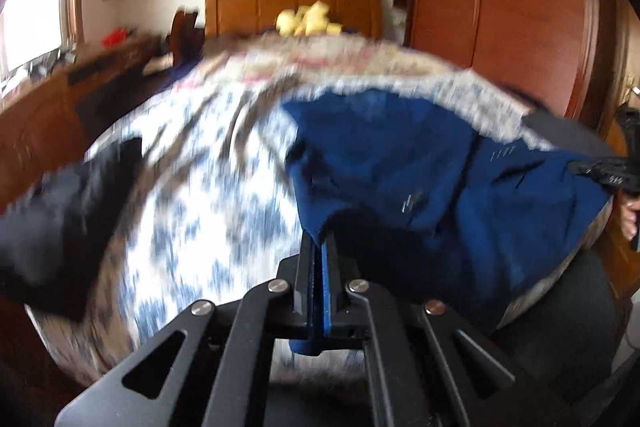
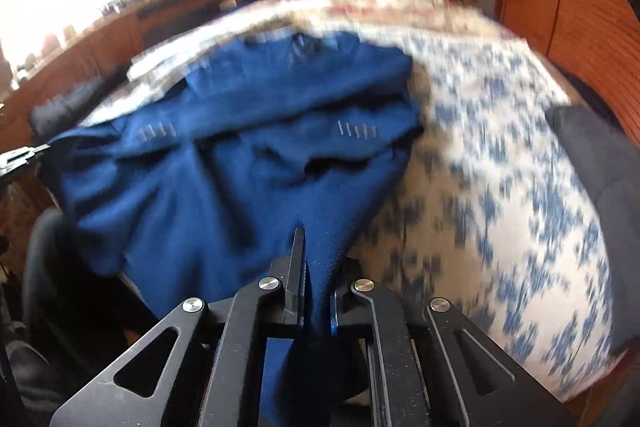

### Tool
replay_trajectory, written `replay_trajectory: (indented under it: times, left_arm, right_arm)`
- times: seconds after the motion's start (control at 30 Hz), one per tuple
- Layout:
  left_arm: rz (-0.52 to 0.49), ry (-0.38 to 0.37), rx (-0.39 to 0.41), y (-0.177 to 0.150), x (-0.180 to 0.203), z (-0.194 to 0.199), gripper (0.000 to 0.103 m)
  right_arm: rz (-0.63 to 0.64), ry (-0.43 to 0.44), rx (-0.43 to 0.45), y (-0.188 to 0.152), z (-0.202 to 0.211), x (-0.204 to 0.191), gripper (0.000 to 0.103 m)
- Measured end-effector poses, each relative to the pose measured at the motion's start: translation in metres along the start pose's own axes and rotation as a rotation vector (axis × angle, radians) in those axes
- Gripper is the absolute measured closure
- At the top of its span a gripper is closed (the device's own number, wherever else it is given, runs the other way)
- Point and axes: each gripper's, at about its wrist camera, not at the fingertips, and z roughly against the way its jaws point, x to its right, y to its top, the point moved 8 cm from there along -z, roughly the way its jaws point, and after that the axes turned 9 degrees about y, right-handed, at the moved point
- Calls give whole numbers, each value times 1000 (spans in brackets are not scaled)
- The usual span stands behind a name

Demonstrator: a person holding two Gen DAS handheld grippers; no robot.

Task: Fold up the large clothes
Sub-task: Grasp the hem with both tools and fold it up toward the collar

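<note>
Blue garment (image 2: 240, 131) spread rumpled on the near end of the bed's blue-and-white patterned bedspread (image 2: 500, 147). Near hem pinched at both corners: left gripper (image 1: 319, 247) clamped on one, right gripper (image 2: 308, 239) clamped on the other. Yellow plush toy (image 1: 308, 19) far off by the wooden headboard (image 1: 292, 3).

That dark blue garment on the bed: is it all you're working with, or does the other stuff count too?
Part of the job:
- dark blue fabric garment
- left gripper, shut on it
- right gripper, shut on it

Just lying about:
- blue-and-white patterned bedspread
- yellow plush toy
- black cloth
</note>
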Motion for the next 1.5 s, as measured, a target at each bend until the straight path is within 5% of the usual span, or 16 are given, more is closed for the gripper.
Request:
replay_trajectory:
  times: [0.23,0.47,0.77,0.97,1.17,1.5]
  left_arm:
    - [-15,-26,109,79,10,25,103]
    - [10,-42,213,141,8,64,103]
    - [21,-58,335,202,5,127,103]
    - [2,-66,405,215,12,168,103]
    - [-28,-67,316,200,24,113,102]
    - [7,-32,155,167,31,-26,102]
  right_arm:
    - [19,28,218,76,42,-16,99]
    - [39,49,314,122,73,-32,99]
    - [105,19,442,155,154,-47,99]
    - [120,11,522,160,212,-51,99]
    - [90,12,499,147,203,-41,99]
    - [23,-22,337,125,51,20,99]
